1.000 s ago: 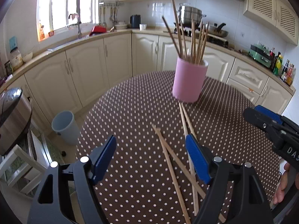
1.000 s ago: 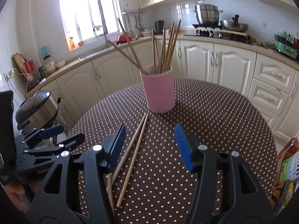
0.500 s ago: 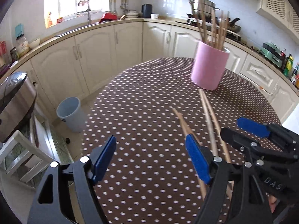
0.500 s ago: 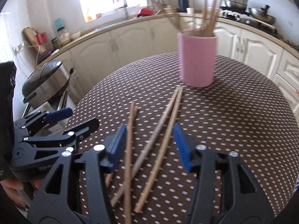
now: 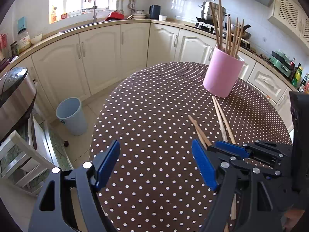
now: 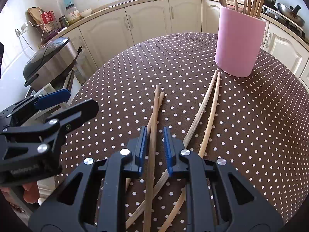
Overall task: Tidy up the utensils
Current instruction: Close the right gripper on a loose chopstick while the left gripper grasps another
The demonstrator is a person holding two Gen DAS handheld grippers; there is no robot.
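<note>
The right gripper (image 6: 155,145) angles down over the table (image 6: 251,116), its jaws just closing to a narrow gap around one chopstick (image 6: 152,135), blue pads not visibly pressing it. The left gripper (image 5: 154,164) hovers wide open and empty above the table's near-left edge, just beside the right.

— Where do we stand with our right gripper (image 6: 155,145)?
— Its jaws have just been closing around one chopstick (image 6: 152,127) on the table (image 6: 251,135), pads not yet pressing it.
— And the holder (image 6: 238,44)?
— Upright beyond.
</note>
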